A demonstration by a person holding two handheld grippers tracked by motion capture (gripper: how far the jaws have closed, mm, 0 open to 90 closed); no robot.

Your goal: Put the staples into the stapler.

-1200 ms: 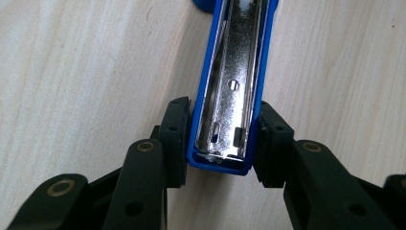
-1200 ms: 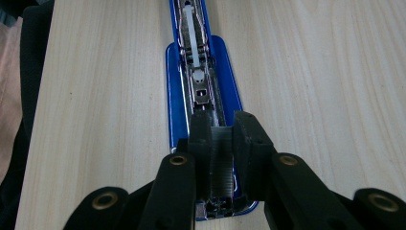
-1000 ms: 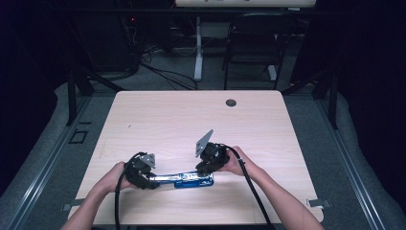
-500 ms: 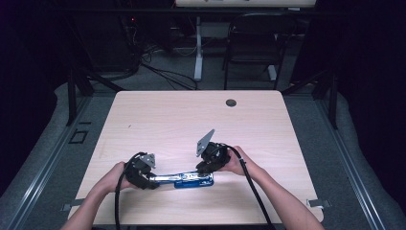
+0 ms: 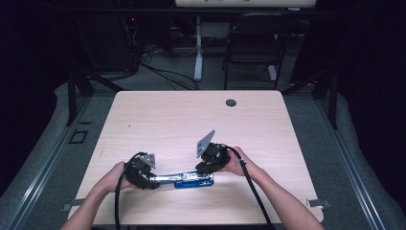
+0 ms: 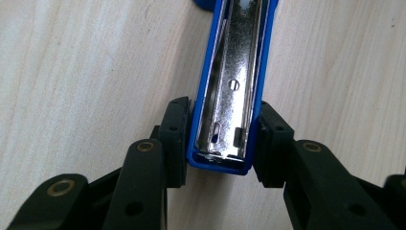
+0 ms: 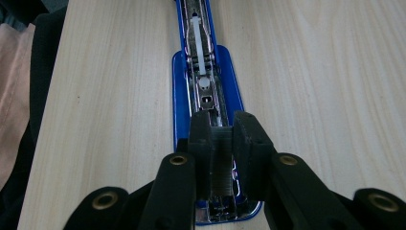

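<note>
L gripper (image 6: 221,139) pinches the opened blue-and-chrome metal stapler's (image 6: 233,91) end. R gripper (image 7: 221,158) clamps a grey staple strip (image 7: 221,163) over its channel. Lower it straight, aligned w/ the rails.

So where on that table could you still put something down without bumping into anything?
Most of the table is bare: the whole far half up to the round hole, and both side edges. It is crowded only near the front edge, where the left gripper and right gripper grip the opened stapler.
</note>
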